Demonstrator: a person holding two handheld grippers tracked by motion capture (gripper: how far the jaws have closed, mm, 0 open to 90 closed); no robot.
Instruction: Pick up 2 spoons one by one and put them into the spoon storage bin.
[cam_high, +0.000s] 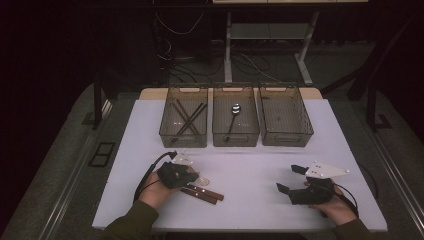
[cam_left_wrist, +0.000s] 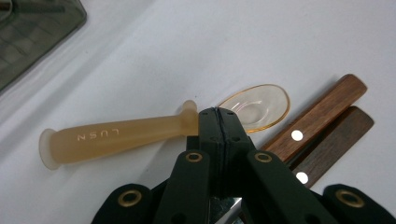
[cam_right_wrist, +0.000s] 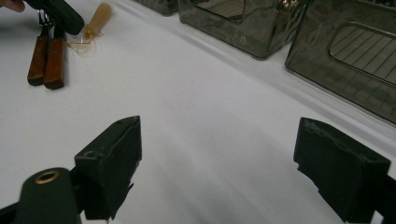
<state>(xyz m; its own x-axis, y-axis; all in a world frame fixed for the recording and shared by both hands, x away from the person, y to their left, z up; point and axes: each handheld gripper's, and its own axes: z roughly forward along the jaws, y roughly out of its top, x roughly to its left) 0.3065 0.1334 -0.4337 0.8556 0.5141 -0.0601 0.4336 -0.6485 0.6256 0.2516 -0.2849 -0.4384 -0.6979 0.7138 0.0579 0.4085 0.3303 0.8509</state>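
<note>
The left claw (cam_left_wrist: 217, 116) is clamped on the neck of the amber spoon (cam_left_wrist: 140, 133), which lies near the bench's front-left edge; the right claw (cam_right_wrist: 219, 168) gapes empty.

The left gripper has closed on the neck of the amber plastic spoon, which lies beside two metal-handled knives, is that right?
Not quite. The left gripper has closed on the amber spoon, but the two handles beside it are brown wood with pale rivets, not metal, as the left gripper view shows.

The high view is dim, its surroundings nearly black, with the white table (cam_high: 250, 165) as the 1 bright area. Beyond the right gripper (cam_right_wrist: 219, 163), the tabletop looks soft and smeared, and the bins (cam_right_wrist: 345, 51) carry faint glare.
</note>
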